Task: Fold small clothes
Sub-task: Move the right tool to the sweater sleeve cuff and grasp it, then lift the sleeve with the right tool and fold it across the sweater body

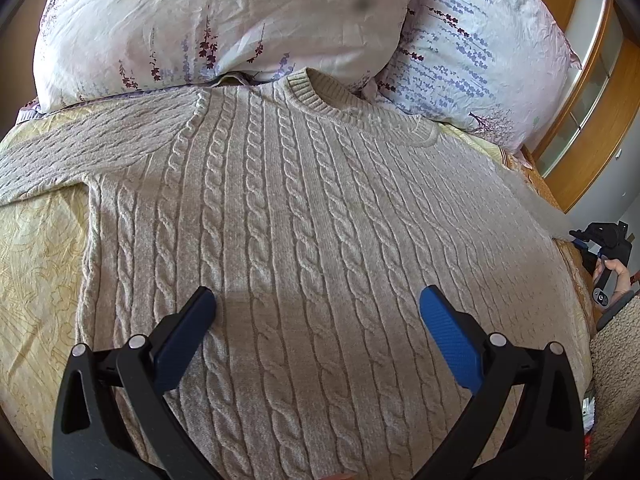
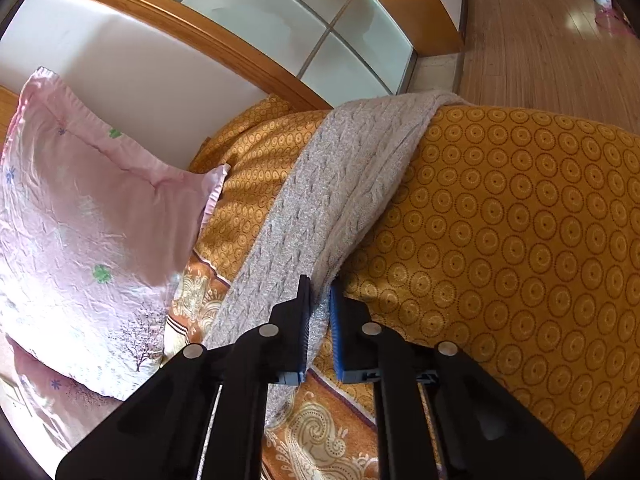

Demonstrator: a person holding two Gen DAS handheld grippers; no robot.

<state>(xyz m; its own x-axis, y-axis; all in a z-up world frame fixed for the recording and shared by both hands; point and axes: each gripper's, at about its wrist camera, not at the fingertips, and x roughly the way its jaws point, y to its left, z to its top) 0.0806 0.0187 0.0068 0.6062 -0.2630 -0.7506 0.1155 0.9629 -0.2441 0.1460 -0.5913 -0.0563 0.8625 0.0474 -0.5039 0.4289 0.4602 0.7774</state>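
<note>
Right wrist view, nearest: right gripper [image 2: 319,316] with fingers pressed together on the edge of the sweater's sleeve [image 2: 320,200], knit pinched between the blue pads; beyond, sleeve running up over the orange bedspread [image 2: 520,220] and drooping off the far edge of the bed toward the wooden floor [image 2: 540,40]; pink pillow [image 2: 80,220] off to the side. Left wrist view, nearest: left gripper [image 1: 318,304] with fingers spread wide, hovering over the lower chest of the cable-knit sweater [image 1: 300,200], holding nothing; sweater lying flat and face up on the bed, collar [image 1: 320,92] tucked against the pillows at the head.

Likely troubles: thin pinch near the sleeve edge, so loose knit probably slipping out once pulled across; hanging cuff weight dragging the sleeve back toward the floor; body unpinned, so a hard pull probably shifting or bunching the whole sweater; collar perhaps snagging under the pillows, skewing the fold.
</note>
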